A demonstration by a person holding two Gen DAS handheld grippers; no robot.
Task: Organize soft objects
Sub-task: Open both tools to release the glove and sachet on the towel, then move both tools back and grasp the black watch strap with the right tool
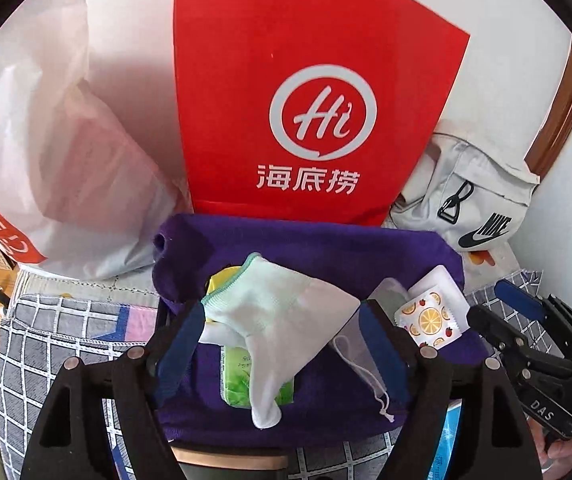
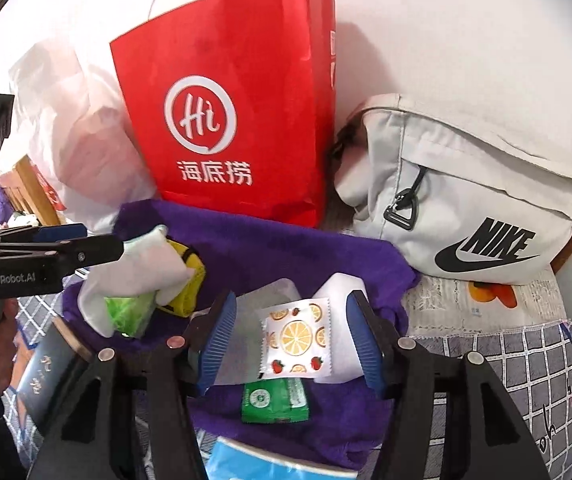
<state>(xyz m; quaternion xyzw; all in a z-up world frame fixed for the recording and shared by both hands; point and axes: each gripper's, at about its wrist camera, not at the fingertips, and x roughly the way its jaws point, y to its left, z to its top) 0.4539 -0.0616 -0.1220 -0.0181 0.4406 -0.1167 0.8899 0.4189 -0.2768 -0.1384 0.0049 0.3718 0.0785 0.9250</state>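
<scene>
White glove (image 1: 286, 320) on purple towel (image 1: 305, 248), L & R jaws apart above.

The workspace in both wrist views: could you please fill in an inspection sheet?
Surface: checked bedding, purple towel spread on it.
Job's things: white glove, green wipes pack, yellow item, fruit-print sachet, green packet, all on the towel.
Clutter: red bag, white plastic bag, grey Nike bag.
Grippers: left gripper open around the glove; right gripper open around the sachet.
Cables: nothing seen.
Surroundings: white wall.
</scene>
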